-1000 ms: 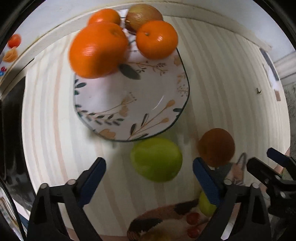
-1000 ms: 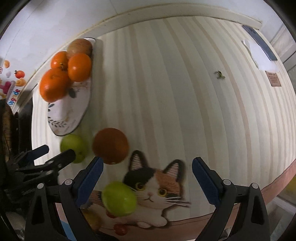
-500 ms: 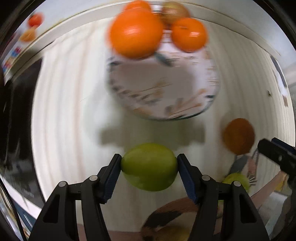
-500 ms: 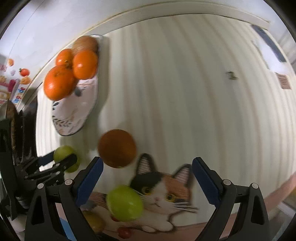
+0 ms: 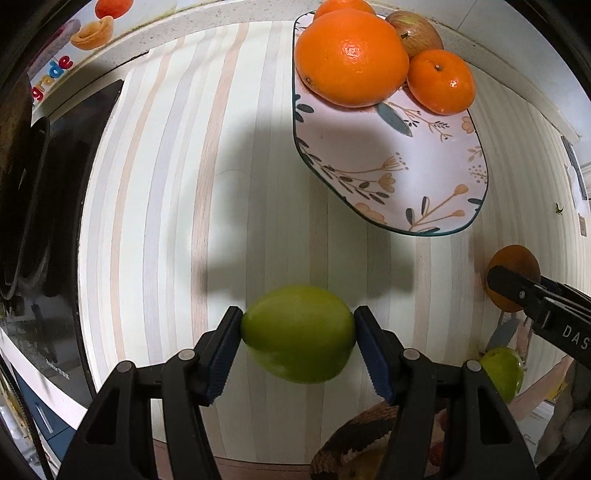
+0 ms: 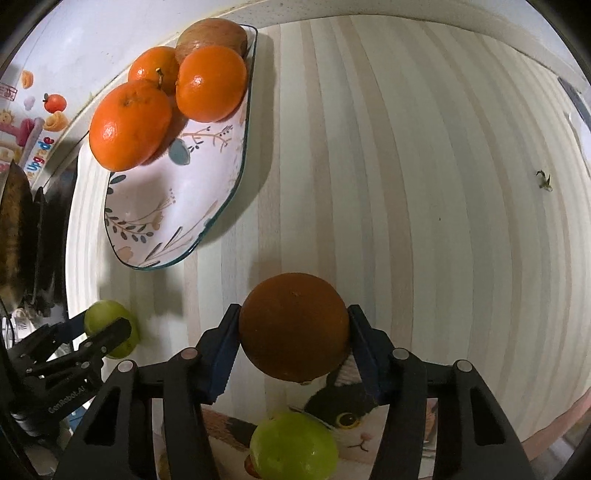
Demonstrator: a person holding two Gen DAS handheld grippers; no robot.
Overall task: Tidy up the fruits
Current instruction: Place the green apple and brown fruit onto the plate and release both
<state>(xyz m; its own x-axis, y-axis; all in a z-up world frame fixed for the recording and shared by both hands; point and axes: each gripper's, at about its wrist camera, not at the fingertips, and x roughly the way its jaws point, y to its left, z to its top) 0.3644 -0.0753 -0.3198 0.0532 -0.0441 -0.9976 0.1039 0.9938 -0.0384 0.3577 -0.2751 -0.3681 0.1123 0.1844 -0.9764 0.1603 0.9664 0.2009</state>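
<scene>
My left gripper [image 5: 298, 334] is shut on a green fruit [image 5: 298, 334], held over the striped table. The floral plate [image 5: 399, 177] lies ahead to the right with a large orange [image 5: 351, 57], a mandarin [image 5: 441, 81] and a brownish apple [image 5: 417, 31] at its far end. My right gripper [image 6: 293, 326] is shut on a dark orange fruit [image 6: 293, 326]; it also shows in the left wrist view [image 5: 513, 273]. In the right wrist view the plate [image 6: 173, 206] is ahead left, and the left gripper's green fruit [image 6: 107, 319] is at the left.
A second green fruit [image 6: 293, 448] lies on a cat-print mat [image 6: 354, 417] just below the right gripper; it also shows in the left wrist view [image 5: 504, 371]. A dark appliance [image 5: 40, 206] stands along the left edge. A wall runs behind the plate.
The left gripper closed on the green fruit and swung left of the plate. The right gripper moved onto the dark orange fruit and closed on it.
</scene>
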